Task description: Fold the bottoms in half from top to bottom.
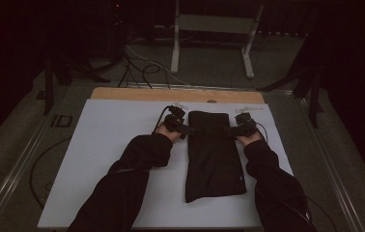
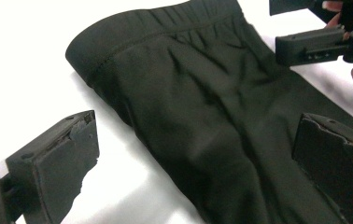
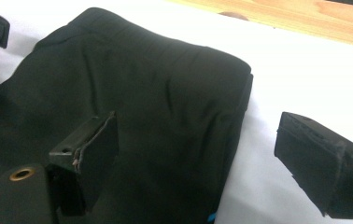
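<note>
Folding work stood at the grasping step. Folded black fabric garment (image 1: 214, 154) lay right of centre on the white tabletop (image 1: 103, 159), waistband toward the far edge. Left gripper (image 1: 186, 129) and right gripper (image 1: 230, 130) flanked the waistband end, jaws wide, holding nothing. Next move probably required closing on both side edges.

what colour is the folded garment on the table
Plain black garment, no pattern; it shows best in the left gripper view.
</note>
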A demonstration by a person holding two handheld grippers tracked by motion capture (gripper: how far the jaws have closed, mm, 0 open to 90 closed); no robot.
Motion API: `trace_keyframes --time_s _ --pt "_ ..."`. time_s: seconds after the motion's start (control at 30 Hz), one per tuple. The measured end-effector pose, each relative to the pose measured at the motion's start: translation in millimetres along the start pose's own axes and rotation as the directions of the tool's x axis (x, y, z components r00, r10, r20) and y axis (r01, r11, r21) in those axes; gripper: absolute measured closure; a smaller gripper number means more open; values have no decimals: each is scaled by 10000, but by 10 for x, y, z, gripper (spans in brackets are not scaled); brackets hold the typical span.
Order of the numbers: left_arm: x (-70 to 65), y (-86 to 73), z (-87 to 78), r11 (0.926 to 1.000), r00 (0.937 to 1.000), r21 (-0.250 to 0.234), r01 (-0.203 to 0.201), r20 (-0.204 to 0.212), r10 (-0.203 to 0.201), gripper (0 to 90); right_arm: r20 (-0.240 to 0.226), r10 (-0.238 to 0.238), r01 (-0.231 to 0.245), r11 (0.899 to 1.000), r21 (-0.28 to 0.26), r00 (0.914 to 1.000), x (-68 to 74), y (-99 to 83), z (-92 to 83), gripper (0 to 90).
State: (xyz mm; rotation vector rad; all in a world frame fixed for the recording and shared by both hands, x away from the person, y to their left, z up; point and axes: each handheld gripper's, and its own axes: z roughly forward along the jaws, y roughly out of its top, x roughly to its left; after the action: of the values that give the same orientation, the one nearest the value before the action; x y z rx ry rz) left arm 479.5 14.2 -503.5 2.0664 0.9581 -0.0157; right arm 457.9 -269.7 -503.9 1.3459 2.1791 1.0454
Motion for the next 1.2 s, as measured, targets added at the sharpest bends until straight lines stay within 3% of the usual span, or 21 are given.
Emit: trace_keyframes --time_s 0.03,0.07,0.17,0.27,0.33,0.57,0.73,1.0,1.1,1.2 --pt "0 0 0 10000 10000 0 0 0 0 15 9 10 -10 10000 3 10000 -10 5 16 135" --pt "27 5 34 9994 9995 -174 309 38 -308 7 -32 106 -106 9999 60 9999 -17 17 55 137" --pt "41 16 63 9993 9993 -42 375 -16 -375 4 149 17 -20 9998 193 9999 -21 28 87 137" --pt "57 30 136 9987 9978 251 441 -509 -428 6 28 135 -136 9996 248 9999 -21 51 142 133" --pt "71 40 154 9981 9971 195 580 -496 -570 15 162 320 -324 9991 274 9994 -23 63 160 139" --pt "126 71 190 9967 9935 42 806 -808 -800 144 -35 582 -581 9978 332 9983 -67 79 209 141" --pt "184 78 196 9926 9915 -226 1194 -487 -1204 225 97 826 -829 9960 344 9965 -140 99 222 189" --pt "224 48 234 9918 9916 94 1273 -255 -1270 348 176 838 -849 9939 708 9963 -165 80 302 237" --pt "235 37 237 9900 9899 -2 1412 -158 -1412 388 129 804 -812 9927 894 9967 -152 76 328 365" --pt "252 35 232 9862 9862 45 1653 -19 -1653 439 273 682 -708 9917 1076 9973 -133 81 341 383"
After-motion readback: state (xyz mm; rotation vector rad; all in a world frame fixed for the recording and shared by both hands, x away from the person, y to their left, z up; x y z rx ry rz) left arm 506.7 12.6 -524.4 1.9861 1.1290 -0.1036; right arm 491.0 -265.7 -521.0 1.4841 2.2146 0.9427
